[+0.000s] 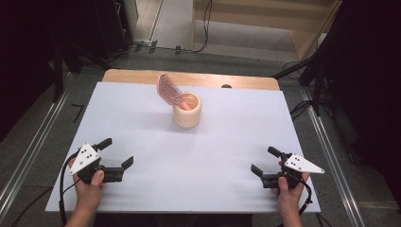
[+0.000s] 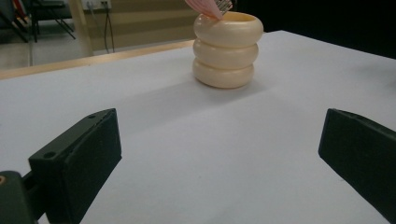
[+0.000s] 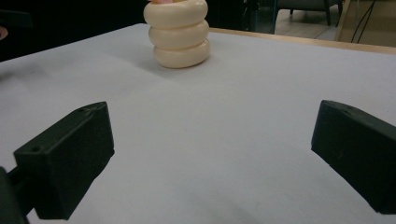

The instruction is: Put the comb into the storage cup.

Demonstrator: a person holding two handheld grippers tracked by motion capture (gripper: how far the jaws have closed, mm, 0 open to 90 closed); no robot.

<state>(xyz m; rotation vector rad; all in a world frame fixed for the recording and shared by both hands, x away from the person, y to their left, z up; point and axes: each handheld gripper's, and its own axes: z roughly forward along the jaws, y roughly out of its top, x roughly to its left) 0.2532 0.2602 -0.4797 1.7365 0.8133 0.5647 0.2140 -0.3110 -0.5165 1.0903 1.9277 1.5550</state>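
Observation:
A cream ribbed holder made of three stacked rings stands upright near the middle back of the white table. A pink flat tool with a grid pattern leans out of it toward the back left. My left gripper rests open near the front left, nothing between its jaws. At the front right my right gripper is open too and holds nothing. The holder stands ahead of the left gripper with the pink tool at its rim, and the holder is far ahead of the right gripper.
The white sheet covers a wooden tabletop whose bare edge shows at the back. Cables and dark stands surround the table on the floor. A person's hands hold both grippers at the front edge.

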